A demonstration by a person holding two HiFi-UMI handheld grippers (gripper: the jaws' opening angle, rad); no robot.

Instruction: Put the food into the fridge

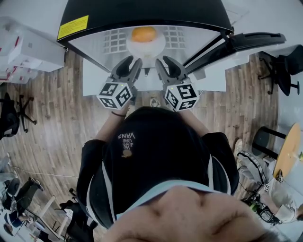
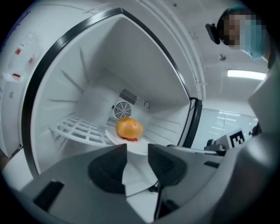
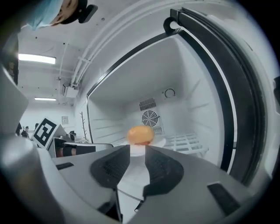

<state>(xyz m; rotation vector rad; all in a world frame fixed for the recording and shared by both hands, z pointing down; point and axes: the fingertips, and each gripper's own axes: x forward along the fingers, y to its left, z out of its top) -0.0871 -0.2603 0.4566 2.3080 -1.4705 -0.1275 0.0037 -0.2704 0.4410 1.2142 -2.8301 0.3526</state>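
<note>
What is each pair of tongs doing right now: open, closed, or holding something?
Left tongs: open, holding nothing.
Right tongs: open, holding nothing.

**Food on the fridge shelf, grippers out front**

I see the food on a plate. The plate rests on the wire shelf inside the fridge, midway between the shelf's left and right edges. A fan vent lies behind it on the back wall. The left gripper and right gripper sit side by side before the shelf's front edge, apart from the plate. The fridge door stands to the right.
</note>
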